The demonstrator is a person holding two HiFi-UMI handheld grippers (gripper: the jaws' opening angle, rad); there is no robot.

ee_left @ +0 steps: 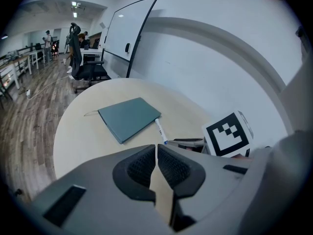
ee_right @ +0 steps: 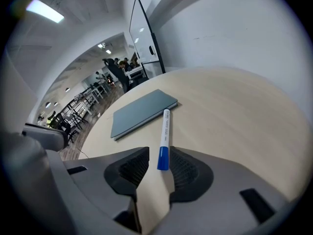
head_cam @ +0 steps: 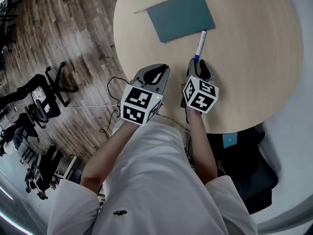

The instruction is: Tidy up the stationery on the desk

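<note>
Nearest: right gripper (ee_right: pixel 159 173) jaws stood apart, the blue cap end of the marker (ee_right: pixel 165 131) lying on the table (ee_right: pixel 234 116) between them, not clamped. Its white barrel ran straight ahead to just beside the teal notebook (ee_right: pixel 142 112). Left gripper (ee_left: pixel 156 165) jaws were closed together, empty; the marker lay just ahead, the notebook beyond, slightly left.

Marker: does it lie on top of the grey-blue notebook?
No, the marker lies on the bare table, beside the notebook's edge.
</note>
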